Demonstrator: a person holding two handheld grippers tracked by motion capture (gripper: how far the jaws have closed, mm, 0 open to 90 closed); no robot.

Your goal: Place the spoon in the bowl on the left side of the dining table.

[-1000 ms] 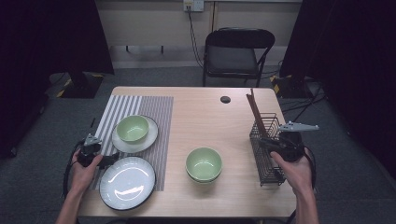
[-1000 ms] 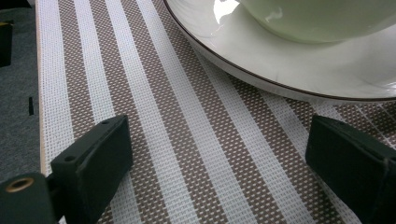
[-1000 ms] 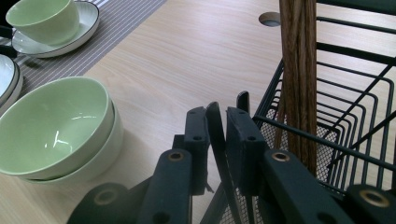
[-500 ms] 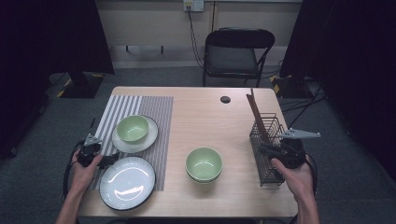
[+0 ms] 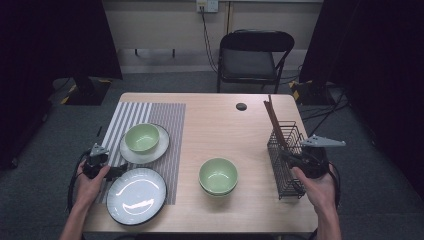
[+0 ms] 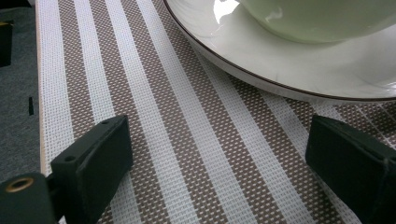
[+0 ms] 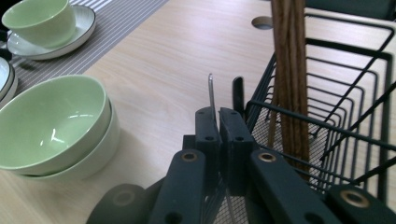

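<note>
Cutlery stood upright in my wire rack [image 5: 286, 159] at the surface's right edge, handles up for easy picking. My right tongs [image 7: 219, 119] had just been closing and pinched a thin metal utensil [image 7: 211, 93] beside the wooden chopsticks [image 7: 289, 70]. My left tongs [image 6: 219, 154] rested wide open, holding nothing, on the striped placemat [image 6: 187, 140], just short of the saucer [image 6: 289, 70].

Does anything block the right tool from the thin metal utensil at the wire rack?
Nothing visible does. The right tool has just been closing its jaws, which now pinch the thin metal utensil at the wire rack wall. The brown chopsticks stand apart inside the rack, off to one side.
</note>
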